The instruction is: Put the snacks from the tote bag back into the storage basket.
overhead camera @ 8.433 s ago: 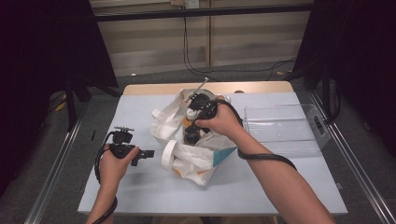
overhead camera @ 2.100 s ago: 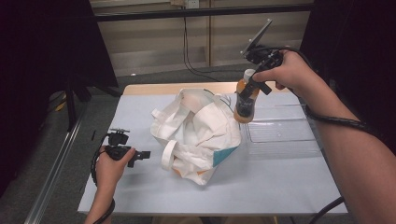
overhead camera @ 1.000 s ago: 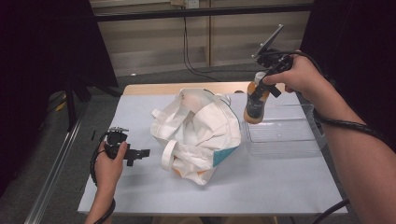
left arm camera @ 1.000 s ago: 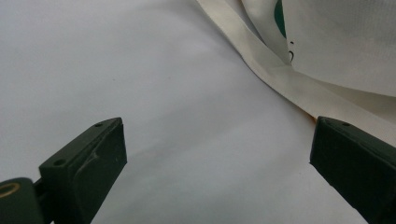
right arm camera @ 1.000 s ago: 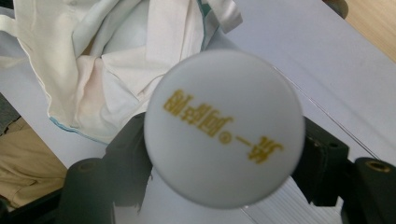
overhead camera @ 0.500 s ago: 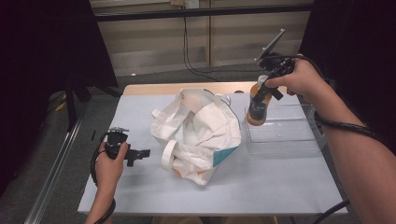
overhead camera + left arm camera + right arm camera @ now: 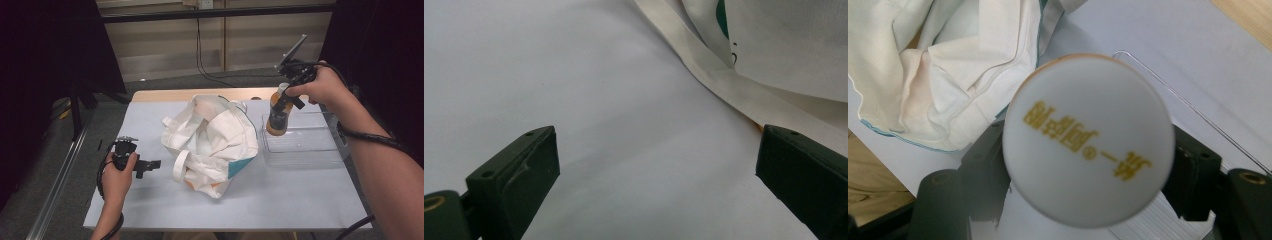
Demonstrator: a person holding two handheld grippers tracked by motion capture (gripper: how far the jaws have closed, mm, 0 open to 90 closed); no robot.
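Round, smooth white-capped bottle [image 7: 278, 116]

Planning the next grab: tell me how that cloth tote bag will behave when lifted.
The tote bag lies crumpled in folds, so it will probably sag and change shape. Its loose straps would likely dangle. Something orange shows at its lower edge, so it may be heavier than it looks.

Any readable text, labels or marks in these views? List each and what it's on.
"统一®阿萨姆" (best reading): gold print, upside down in the right gripper view, on the white bottle cap.
Label on the bottle, high view: too small to read.
Teal print on the cloth bag: cut off at the edge, unreadable.
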